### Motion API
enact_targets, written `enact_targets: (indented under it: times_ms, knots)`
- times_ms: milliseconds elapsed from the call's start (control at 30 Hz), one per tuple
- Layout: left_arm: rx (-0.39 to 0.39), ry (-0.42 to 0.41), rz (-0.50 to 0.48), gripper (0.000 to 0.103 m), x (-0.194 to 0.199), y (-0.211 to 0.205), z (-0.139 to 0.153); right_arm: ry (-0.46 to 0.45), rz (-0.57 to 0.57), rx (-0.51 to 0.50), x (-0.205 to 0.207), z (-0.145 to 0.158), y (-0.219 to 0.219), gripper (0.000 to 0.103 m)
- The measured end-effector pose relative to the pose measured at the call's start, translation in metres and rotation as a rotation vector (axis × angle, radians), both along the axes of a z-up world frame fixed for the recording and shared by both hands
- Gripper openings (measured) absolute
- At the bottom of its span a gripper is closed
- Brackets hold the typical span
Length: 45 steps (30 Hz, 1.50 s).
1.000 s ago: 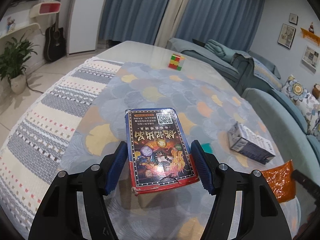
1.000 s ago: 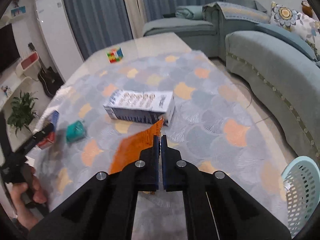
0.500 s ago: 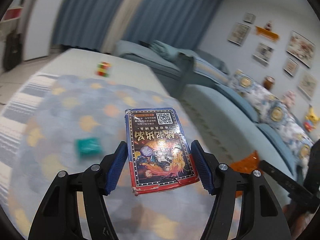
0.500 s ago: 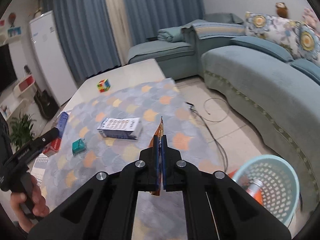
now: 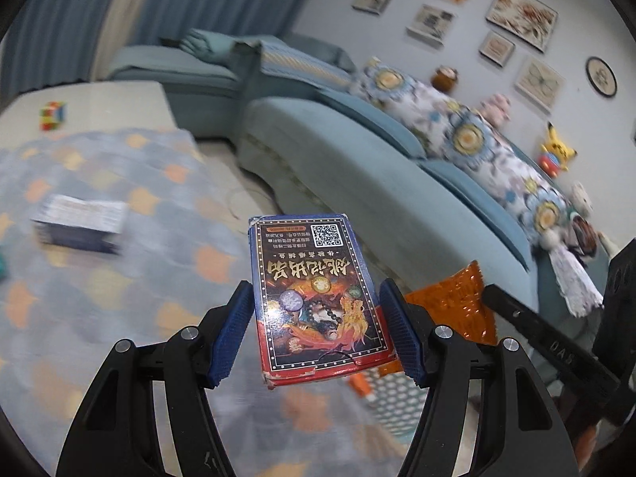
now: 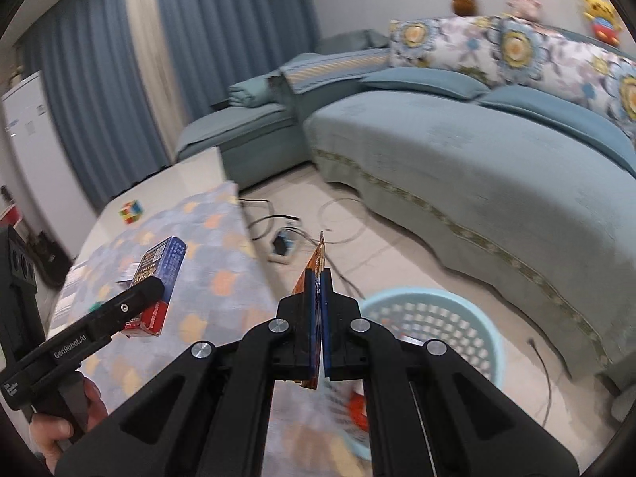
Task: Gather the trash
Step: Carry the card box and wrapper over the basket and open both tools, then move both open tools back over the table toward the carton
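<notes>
Teal sofas and blue curtains ring a low counter [image 6: 222, 278] draped in a scale-patterned cloth, with a pale blue mesh basket [image 6: 469, 310] on the tiled floor beside it.

On the left, the left gripper [image 5: 318, 334] pinches a blue-and-red card box [image 5: 314, 294] across its width; the pads press both long sides, and the box's long axis runs straight out ahead of the fingers. It hangs over the counter's edge, with the basket's mesh showing just below and right of the fingertips.

On the right, the right gripper [image 6: 317, 298] has its fingers pressed together on a thin orange wrapper [image 6: 316, 262], held edge-on and poking out past the tips. The basket lies directly below and slightly right of these fingers, so this hand looks nearer to the drop; judging by that, its wrapper likely goes in first. A white-and-blue carton [image 5: 79, 226] sits on the counter, far left of both.
</notes>
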State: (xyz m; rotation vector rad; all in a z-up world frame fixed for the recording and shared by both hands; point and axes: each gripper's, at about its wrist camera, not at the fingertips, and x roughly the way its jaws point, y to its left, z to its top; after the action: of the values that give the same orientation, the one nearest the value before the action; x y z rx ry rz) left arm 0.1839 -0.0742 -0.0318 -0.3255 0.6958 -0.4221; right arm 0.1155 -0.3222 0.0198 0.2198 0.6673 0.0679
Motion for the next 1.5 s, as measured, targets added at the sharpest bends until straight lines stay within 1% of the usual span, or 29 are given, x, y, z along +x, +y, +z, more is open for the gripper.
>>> enact_targets:
  times_ms: [133, 200, 433, 600, 700, 767, 800, 833, 867, 933, 1000, 1033, 1067, 1100, 1167, 1267, 1400, 1500]
  knots:
    - [-0.014, 0.051, -0.059, 0.063, 0.012, -0.036, -0.019, 0.042, -0.068, -0.01, -0.003, -0.022, -0.031, 0.001]
    - [-0.014, 0.071, -0.084, 0.063, 0.015, -0.05, -0.027, 0.078, -0.098, -0.012, -0.003, -0.038, -0.044, 0.001]
    - [0.025, 0.128, -0.192, 0.063, 0.019, -0.096, -0.059, 0.203, -0.142, -0.029, 0.0, -0.086, -0.063, 0.001]
    - [0.05, 0.149, -0.241, 0.064, 0.02, -0.11, -0.07, 0.282, -0.169, 0.024, 0.005, -0.116, -0.08, 0.002]
    - [0.061, 0.149, -0.272, 0.064, 0.019, -0.118, -0.074, 0.326, -0.176, 0.074, 0.005, -0.13, -0.091, 0.003]
    - [0.065, 0.15, -0.285, 0.064, 0.019, -0.12, -0.075, 0.34, -0.191, 0.088, 0.002, -0.135, -0.099, 0.003]
    - [0.067, 0.15, -0.291, 0.064, 0.019, -0.122, -0.075, 0.345, -0.197, 0.091, 0.001, -0.137, -0.101, 0.005]
    - [0.071, 0.149, -0.296, 0.064, 0.019, -0.124, -0.076, 0.354, -0.194, 0.098, 0.0, -0.14, -0.104, 0.012]
    - [0.075, 0.149, -0.3, 0.064, 0.019, -0.127, -0.076, 0.361, -0.191, 0.1, -0.001, -0.142, -0.107, 0.017]
    - [0.077, 0.152, -0.308, 0.064, 0.018, -0.13, -0.077, 0.363, -0.201, 0.091, -0.005, -0.143, -0.111, 0.043]
    - [0.078, 0.161, -0.32, 0.065, 0.018, -0.132, -0.081, 0.34, -0.22, 0.074, -0.012, -0.14, -0.113, 0.052]
    - [0.078, 0.165, -0.326, 0.065, 0.019, -0.134, -0.081, 0.334, -0.224, 0.076, -0.012, -0.138, -0.114, 0.053]
    - [0.076, 0.173, -0.333, 0.068, 0.019, -0.135, -0.084, 0.33, -0.227, 0.084, -0.014, -0.136, -0.115, 0.053]
    - [0.076, 0.182, -0.338, 0.076, 0.02, -0.136, -0.085, 0.327, -0.229, 0.093, -0.015, -0.135, -0.117, 0.054]
    - [0.071, 0.2, -0.326, 0.085, 0.021, -0.133, -0.09, 0.319, -0.227, 0.094, -0.016, -0.132, -0.117, 0.054]
    - [0.051, 0.219, -0.314, 0.085, 0.023, -0.123, -0.091, 0.298, -0.226, 0.07, -0.018, -0.123, -0.114, 0.054]
    - [0.047, 0.191, -0.283, 0.085, 0.021, -0.101, -0.079, 0.265, -0.205, 0.063, -0.017, -0.11, -0.105, 0.057]
    - [0.046, 0.164, -0.256, 0.085, 0.016, -0.081, -0.067, 0.238, -0.177, 0.072, -0.015, -0.1, -0.092, 0.058]
